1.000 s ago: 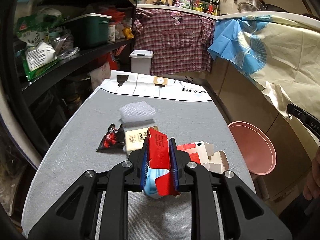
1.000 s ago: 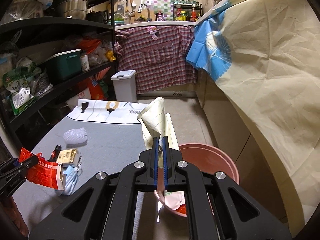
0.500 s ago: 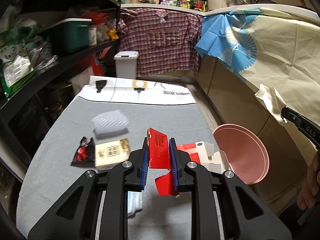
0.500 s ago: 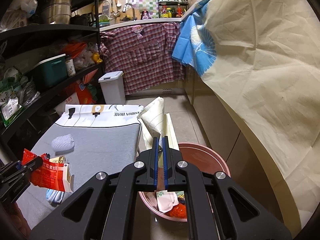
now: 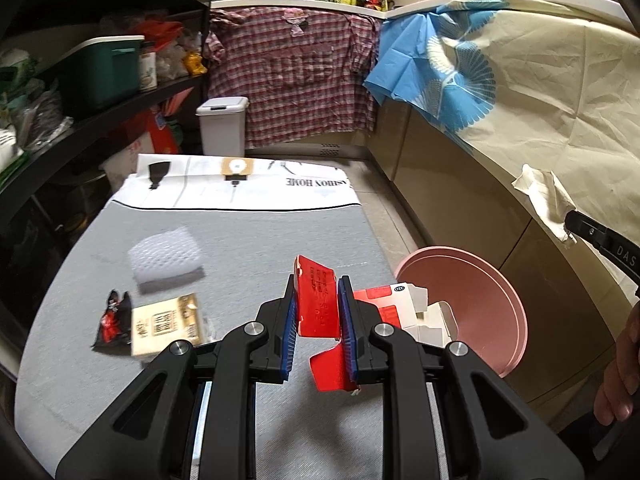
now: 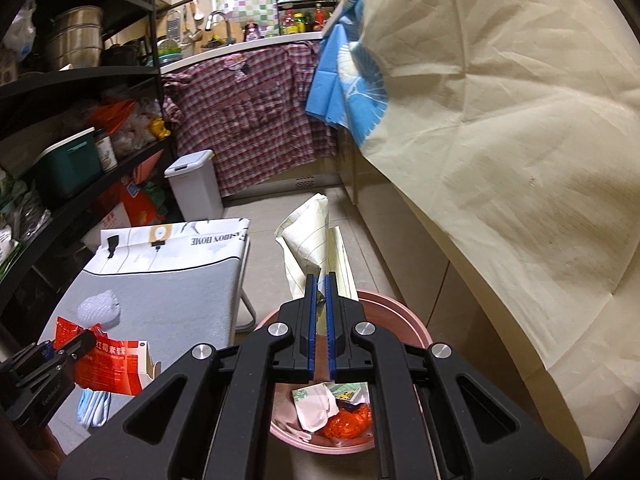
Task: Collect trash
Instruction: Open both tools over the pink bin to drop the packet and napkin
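My left gripper (image 5: 318, 284) is shut on a red and white carton (image 5: 320, 304) and holds it above the grey table (image 5: 248, 240), near its right edge. The carton also shows in the right wrist view (image 6: 112, 364). My right gripper (image 6: 319, 280) is shut on a crumpled cream paper (image 6: 310, 236) and holds it over the pink bucket (image 6: 416, 332), which holds several pieces of trash. The bucket (image 5: 480, 300) stands on the floor right of the table. On the table lie a white foam net (image 5: 166, 260), a tan packet (image 5: 166, 324) and a black-red wrapper (image 5: 112, 320).
A blue face mask (image 6: 94, 406) lies on the table under the carton. Black shelves (image 5: 100, 108) full of goods run along the left. A white lidded bin (image 5: 222, 126) stands at the far end. Cloth-draped cabinets (image 5: 540, 100) line the right side.
My left gripper has lifted the carton off the face mask and moved right toward the bucket. My right gripper has carried the paper farther over the bucket.
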{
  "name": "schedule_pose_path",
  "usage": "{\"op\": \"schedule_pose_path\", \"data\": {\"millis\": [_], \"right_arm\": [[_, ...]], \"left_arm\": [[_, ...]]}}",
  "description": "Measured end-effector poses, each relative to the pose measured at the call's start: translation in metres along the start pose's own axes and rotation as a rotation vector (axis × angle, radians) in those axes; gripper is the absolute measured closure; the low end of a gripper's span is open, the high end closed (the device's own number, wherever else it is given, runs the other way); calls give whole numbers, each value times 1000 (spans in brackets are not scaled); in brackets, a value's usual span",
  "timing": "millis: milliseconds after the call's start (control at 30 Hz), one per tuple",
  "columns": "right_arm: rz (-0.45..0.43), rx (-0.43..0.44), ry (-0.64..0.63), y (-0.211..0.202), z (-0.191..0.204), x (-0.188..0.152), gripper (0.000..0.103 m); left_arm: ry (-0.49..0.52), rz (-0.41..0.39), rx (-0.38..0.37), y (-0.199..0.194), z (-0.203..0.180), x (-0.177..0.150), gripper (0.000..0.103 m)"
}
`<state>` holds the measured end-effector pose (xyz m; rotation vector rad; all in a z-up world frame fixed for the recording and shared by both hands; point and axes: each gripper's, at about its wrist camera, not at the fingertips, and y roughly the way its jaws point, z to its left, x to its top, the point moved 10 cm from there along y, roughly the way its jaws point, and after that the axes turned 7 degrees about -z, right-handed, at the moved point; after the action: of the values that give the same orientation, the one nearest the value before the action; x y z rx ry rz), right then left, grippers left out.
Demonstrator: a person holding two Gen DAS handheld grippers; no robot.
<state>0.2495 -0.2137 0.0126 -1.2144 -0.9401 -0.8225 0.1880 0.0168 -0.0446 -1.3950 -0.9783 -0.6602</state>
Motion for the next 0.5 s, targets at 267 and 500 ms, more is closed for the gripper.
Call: {"op": "schedule_pose_path", "data": {"millis": [267, 500], "right_arm": [[19, -27, 27, 13, -16, -1, 98], [43, -49, 53, 26, -32, -5, 98]], "left_arm": [[33, 6, -60, 24, -38, 7, 84], [59, 22, -115, 50, -75, 8, 84]]}}
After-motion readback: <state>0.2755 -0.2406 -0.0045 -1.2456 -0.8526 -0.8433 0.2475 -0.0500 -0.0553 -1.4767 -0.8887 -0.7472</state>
